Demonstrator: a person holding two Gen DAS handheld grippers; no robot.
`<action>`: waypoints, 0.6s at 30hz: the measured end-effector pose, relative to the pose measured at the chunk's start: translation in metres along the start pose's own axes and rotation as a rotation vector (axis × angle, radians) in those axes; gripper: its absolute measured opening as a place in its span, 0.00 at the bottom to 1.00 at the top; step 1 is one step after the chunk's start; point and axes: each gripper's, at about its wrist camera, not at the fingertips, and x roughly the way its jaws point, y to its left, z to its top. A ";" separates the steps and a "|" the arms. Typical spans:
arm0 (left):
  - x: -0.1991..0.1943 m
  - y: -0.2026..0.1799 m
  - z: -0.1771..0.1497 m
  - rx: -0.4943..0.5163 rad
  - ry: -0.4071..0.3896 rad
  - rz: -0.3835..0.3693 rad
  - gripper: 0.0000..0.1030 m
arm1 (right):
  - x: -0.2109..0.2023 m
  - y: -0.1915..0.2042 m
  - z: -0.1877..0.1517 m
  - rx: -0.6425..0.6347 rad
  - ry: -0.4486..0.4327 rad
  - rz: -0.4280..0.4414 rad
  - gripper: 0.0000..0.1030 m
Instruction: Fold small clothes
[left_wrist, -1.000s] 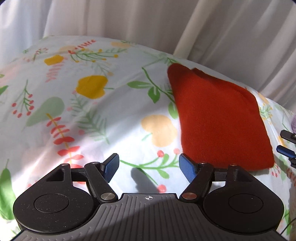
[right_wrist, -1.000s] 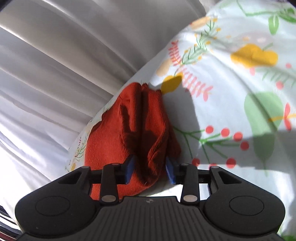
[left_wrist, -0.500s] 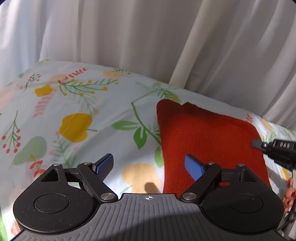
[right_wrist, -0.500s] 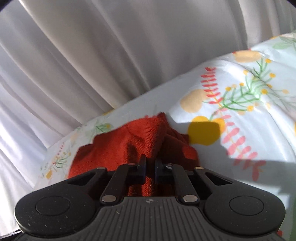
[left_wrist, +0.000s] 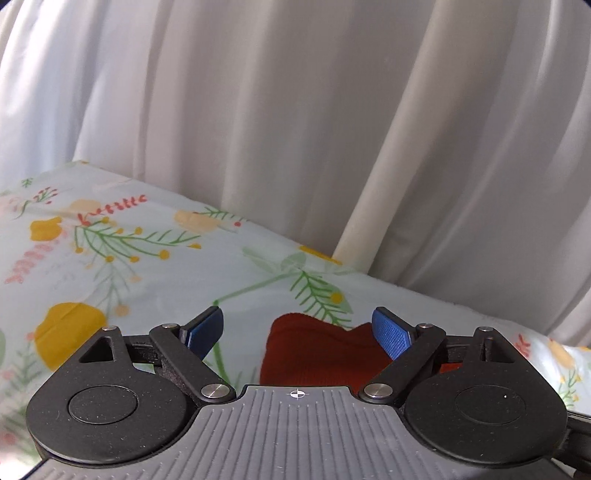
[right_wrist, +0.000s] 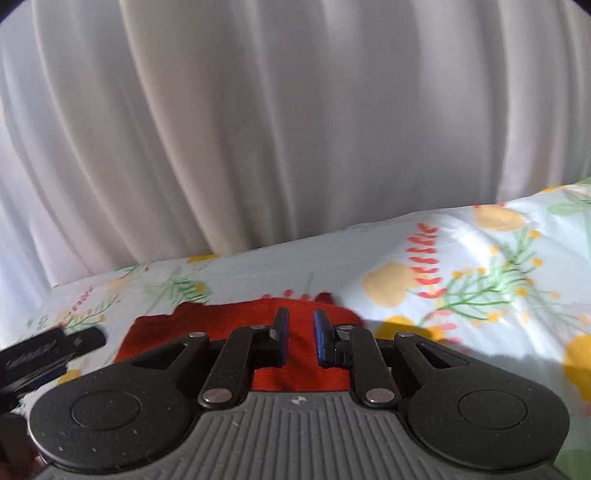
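While both hand-held grippers gape released, red cloth (right_wrist: 207, 317) lies flat just beyond right fingertips (right_wrist: 319, 325).

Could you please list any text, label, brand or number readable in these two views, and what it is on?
No text can be read here.
Pale lettering on the black body of the left gripper, at the left edge of the right wrist view: too blurred to read.
Red garment, floral sheet, white curtain: no writing visible.
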 end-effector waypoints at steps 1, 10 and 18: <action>0.010 -0.005 -0.001 0.036 0.031 0.024 0.89 | 0.014 0.006 0.001 -0.027 0.029 0.004 0.14; 0.051 0.012 -0.006 -0.085 0.238 0.039 0.90 | 0.062 -0.001 -0.007 -0.097 0.020 -0.115 0.19; -0.016 0.049 -0.017 -0.138 0.276 -0.082 0.91 | 0.032 -0.004 -0.010 -0.044 0.019 -0.065 0.25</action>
